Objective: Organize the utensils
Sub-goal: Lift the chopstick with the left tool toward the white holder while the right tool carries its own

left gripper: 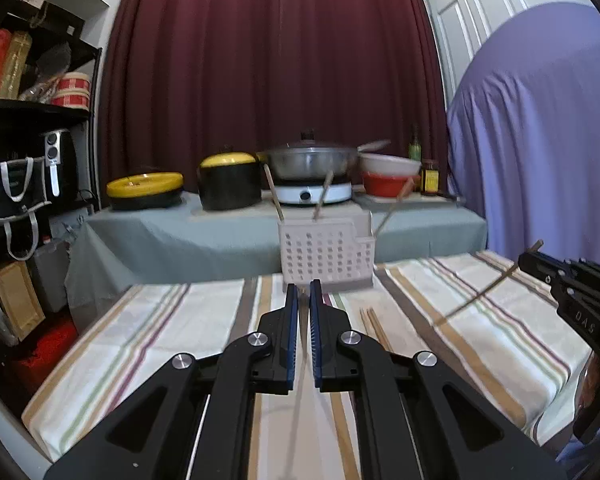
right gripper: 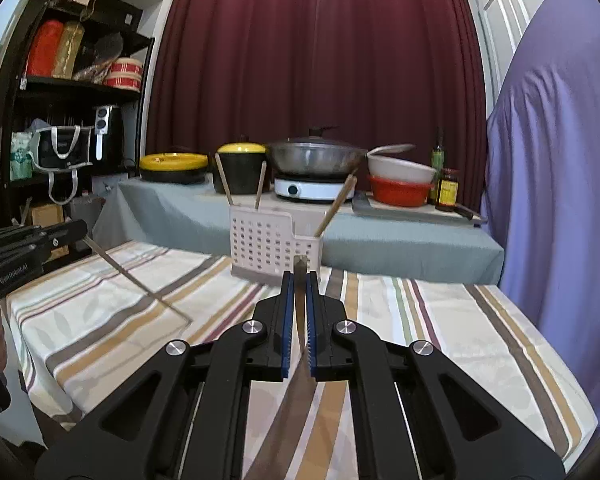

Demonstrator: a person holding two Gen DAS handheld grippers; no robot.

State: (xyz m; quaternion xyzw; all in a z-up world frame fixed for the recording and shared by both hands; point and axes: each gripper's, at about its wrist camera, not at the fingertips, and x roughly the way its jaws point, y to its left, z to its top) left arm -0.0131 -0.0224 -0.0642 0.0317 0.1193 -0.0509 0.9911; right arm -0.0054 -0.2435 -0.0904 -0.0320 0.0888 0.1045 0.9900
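Striped tablecloth (left gripper: 204,320); chopstick (right gripper: 300,280) blurred between jaws.

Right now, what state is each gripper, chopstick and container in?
left gripper: shut on a chopstick.
right gripper: shut on a chopstick.
left chopstick: lifted, slanting down toward the cloth.
right chopstick: lifted, slanting.
utensil holder: upright, three chopsticks standing in it.
loose chopsticks: lying flat on the tablecloth.
wok: lidded.

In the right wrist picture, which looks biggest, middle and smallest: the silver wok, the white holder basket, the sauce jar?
1. Silver wok
2. White holder basket, but it's nearer, so that's unsure
3. Sauce jar
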